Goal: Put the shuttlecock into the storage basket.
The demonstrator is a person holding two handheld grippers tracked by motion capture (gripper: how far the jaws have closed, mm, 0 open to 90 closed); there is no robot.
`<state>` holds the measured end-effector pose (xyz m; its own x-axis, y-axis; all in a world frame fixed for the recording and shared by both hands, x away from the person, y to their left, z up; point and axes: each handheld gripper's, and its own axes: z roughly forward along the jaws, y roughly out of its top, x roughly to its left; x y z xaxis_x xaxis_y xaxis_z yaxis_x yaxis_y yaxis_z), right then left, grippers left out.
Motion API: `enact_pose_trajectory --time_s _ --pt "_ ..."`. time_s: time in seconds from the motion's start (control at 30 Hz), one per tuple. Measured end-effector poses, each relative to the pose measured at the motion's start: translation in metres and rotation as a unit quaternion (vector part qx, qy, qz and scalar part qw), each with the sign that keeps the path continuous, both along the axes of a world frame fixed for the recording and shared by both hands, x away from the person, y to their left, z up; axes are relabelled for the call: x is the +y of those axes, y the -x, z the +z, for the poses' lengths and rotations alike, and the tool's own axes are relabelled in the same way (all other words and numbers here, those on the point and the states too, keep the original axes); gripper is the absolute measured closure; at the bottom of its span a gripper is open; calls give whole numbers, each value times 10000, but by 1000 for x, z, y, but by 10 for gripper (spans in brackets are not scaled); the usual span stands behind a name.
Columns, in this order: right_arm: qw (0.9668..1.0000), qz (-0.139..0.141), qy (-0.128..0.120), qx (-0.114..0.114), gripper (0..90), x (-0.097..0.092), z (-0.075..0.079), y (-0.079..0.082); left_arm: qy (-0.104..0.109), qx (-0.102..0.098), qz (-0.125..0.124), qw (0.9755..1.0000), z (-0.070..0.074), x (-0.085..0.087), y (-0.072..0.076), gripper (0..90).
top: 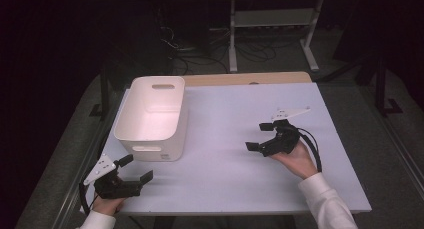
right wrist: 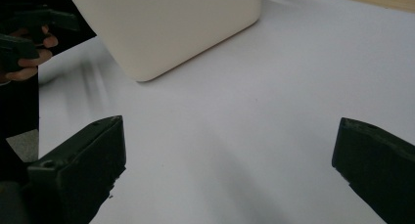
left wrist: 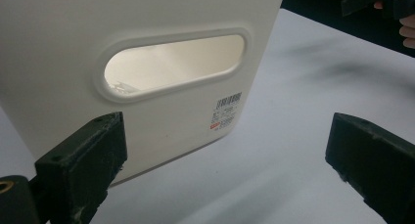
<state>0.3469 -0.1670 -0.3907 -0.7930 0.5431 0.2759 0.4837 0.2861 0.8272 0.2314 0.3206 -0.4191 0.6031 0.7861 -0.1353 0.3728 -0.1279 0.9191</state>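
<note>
At the lower left of the high view the left gripper (top: 136, 169) sits at the table's near edge, jaws spread wide and grasping nothing, aimed at the bin (top: 152, 116) just beyond it. I'd judge that is deliberate: in the left gripper view the bin's near wall fills the upper left, its handle slot (left wrist: 173, 62) and a small label (left wrist: 226, 111) facing the jaws, a ready place to take hold. The right gripper (top: 260, 135) hangs right of centre, well apart from the bin, jaws likewise released and empty, turned left toward it over bare table (top: 225, 179). The bin stands upright in the upper left of the table, seemingly empty, its far wall near the back edge
</note>
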Motion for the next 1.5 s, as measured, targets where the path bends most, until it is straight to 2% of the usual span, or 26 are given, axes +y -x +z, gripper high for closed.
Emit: enact_pose_trajectory --time_s 0.7,1.07,1.37,1.5 --pt "9994 -318 -13 -114 0 -32 -11 9 -3 9 9 10000 0 0 0 14" --pt "9985 -516 105 -137 0 -54 -19 17 35 -5 19 10000 0 0 0 14" --pt "9978 -654 57 -86 0 -65 -27 22 36 -27 22 10000 0 0 0 14" --pt "9974 -713 -14 -145 0 -69 -26 24 69 -44 26 10000 0 0 0 14"
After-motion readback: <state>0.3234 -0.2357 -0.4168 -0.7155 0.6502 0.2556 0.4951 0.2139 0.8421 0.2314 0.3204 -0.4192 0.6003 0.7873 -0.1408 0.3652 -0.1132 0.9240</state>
